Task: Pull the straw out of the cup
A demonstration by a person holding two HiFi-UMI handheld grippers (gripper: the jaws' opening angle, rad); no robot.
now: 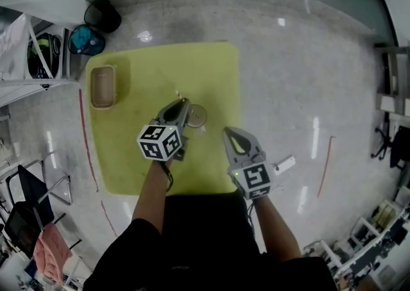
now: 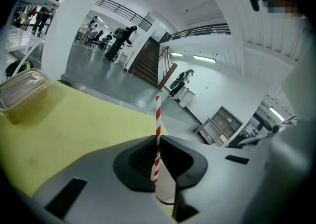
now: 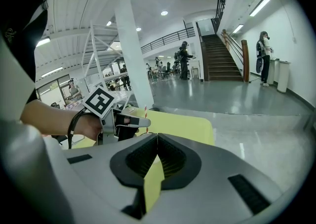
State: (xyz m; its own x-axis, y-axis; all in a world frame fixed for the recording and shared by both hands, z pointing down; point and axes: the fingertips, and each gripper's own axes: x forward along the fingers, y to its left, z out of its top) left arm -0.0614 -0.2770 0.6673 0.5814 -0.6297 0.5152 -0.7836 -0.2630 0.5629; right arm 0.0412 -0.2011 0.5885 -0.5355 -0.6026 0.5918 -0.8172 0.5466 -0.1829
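Note:
A red-and-white striped straw (image 2: pixel 158 114) stands upright in a pale cup (image 2: pixel 166 188) on the yellow table (image 1: pixel 211 72). In the left gripper view my left gripper (image 2: pixel 159 141) is shut on the straw just above the cup's rim, and the straw runs up between the dark pads. From the head view the cup (image 1: pixel 196 116) sits right at the left gripper's (image 1: pixel 184 105) tips. My right gripper (image 1: pixel 229 132) hovers to the right of the cup, apart from it. Its jaws (image 3: pixel 157 136) meet at the tips with nothing between them. The right gripper view shows the left gripper (image 3: pixel 140 122) and the straw's top (image 3: pixel 145 112).
A shallow clear container (image 1: pixel 102 86) lies at the table's far left corner. Black and teal bins (image 1: pixel 96 27) stand on the floor beyond it, beside a white rack. A small white object (image 1: pixel 285 165) lies on the floor by the table's right edge.

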